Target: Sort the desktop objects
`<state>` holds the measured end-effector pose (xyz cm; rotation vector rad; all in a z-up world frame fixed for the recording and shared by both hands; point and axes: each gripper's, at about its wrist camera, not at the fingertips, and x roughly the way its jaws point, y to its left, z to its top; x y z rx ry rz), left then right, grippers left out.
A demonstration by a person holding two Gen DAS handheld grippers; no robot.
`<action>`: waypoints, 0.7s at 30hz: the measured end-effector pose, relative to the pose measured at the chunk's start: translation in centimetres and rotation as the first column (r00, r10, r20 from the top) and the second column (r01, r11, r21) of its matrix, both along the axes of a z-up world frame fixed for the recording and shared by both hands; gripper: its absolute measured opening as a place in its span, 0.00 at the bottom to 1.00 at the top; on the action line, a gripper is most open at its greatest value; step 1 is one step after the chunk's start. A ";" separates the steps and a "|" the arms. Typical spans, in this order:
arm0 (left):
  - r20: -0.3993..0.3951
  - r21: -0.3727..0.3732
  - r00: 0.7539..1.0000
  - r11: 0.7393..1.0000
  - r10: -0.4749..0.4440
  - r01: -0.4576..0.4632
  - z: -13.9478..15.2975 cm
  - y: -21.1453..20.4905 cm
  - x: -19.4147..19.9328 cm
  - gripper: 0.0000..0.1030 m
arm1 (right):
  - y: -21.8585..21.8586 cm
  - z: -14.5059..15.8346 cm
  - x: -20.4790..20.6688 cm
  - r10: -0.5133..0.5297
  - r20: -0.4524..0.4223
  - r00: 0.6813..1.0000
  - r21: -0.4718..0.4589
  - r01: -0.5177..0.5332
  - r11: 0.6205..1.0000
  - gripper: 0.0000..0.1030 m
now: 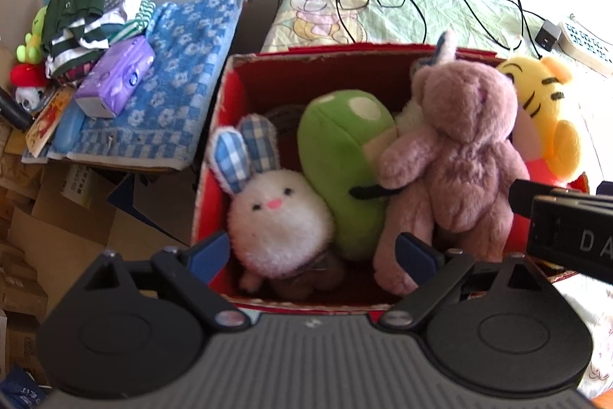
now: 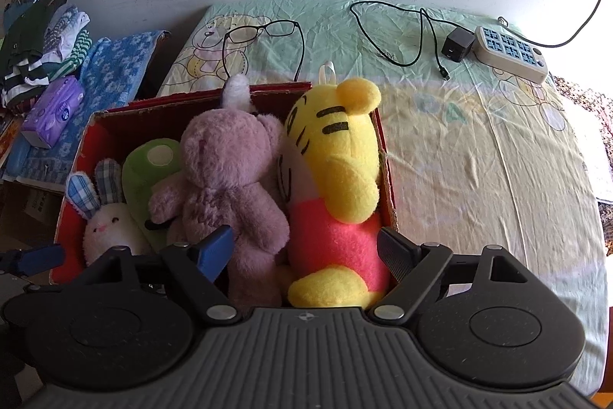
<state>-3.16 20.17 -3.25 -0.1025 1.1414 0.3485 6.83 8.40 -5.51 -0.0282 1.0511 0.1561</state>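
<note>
A red cardboard box [image 1: 214,156] [image 2: 82,148] stands on the bed and holds several plush toys: a white rabbit [image 1: 279,217] [image 2: 105,223], a green plush [image 1: 341,156] [image 2: 151,160], a mauve bear [image 1: 459,140] [image 2: 230,179] and a yellow tiger [image 1: 544,110] [image 2: 337,171]. My left gripper [image 1: 312,252] is open above the box's near edge, with the rabbit between its fingers. My right gripper [image 2: 306,252] is open over the box's right end, its fingers either side of the tiger's lower body.
Glasses [image 2: 264,31], a black cable [image 2: 398,37], a charger [image 2: 458,43] and a power strip [image 2: 511,52] lie on the green sheet [image 2: 479,148]. Left of the bed are a blue towel [image 1: 172,71], a tissue pack [image 1: 115,79], folded clothes [image 1: 92,2] and cardboard boxes [image 1: 57,217].
</note>
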 end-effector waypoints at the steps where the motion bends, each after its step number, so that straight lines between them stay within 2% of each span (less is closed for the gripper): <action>1: -0.003 -0.001 1.000 1.000 -0.001 0.001 -0.1 -0.1 0.0 0.90 | -0.1 -0.1 0.1 0.003 -0.002 1.000 0.001 -0.003 1.000 0.81; 12: 0.005 0.029 1.000 0.999 -0.017 0.017 0.1 -0.7 0.1 0.83 | -0.7 -0.4 0.7 0.017 -0.018 1.000 0.054 -0.016 0.998 0.81; 16: 0.000 0.030 1.000 0.999 -0.019 0.019 0.2 -0.2 0.5 0.75 | -0.3 -0.2 0.9 0.032 -0.008 0.999 0.061 -0.031 0.998 0.81; 21: -0.003 0.029 1.000 0.999 -0.027 0.027 -0.1 0.2 1.1 0.74 | -0.1 -0.4 1.1 0.032 -0.005 0.999 0.055 -0.032 0.998 0.81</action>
